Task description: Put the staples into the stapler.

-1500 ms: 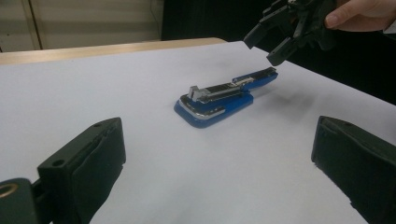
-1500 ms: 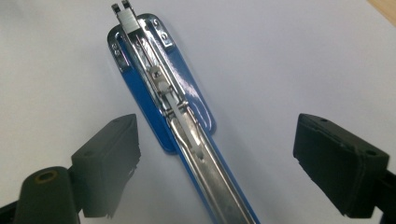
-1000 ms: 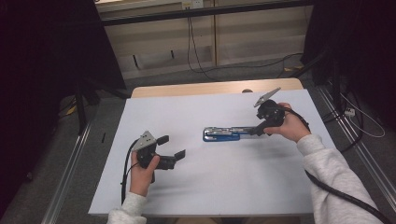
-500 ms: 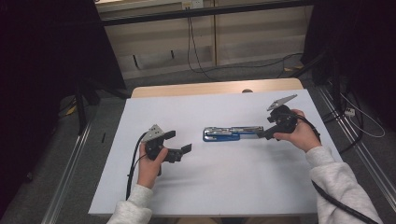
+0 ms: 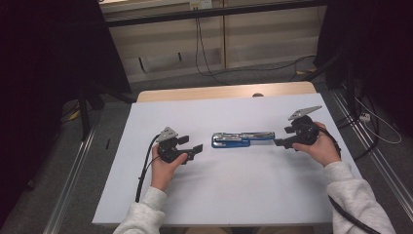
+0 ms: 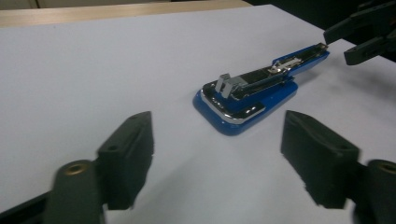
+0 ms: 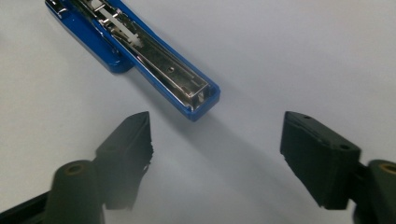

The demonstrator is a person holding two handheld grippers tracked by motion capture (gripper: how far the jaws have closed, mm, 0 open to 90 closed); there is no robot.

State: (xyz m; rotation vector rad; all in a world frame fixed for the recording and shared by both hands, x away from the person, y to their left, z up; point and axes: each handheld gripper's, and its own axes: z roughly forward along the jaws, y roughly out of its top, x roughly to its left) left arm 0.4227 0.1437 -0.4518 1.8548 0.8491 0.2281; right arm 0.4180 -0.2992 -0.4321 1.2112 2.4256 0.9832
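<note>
Left gripper point(image 5: 195, 148): in your left hand, low over the white sheet point(image 5: 229, 195), aimed at the stapler's wide end; jaws apart with nothing between them, and they have just been closing.
Stapler point(image 5: 242, 139): blue, swung open and lying flat at the sheet's middle, metal magazine up, between your two grippers and touched by neither.
Right gripper point(image 5: 279, 143): in your right hand, just beside the stapler's narrow end; jaws apart around bare sheet, also just been closing.
</note>
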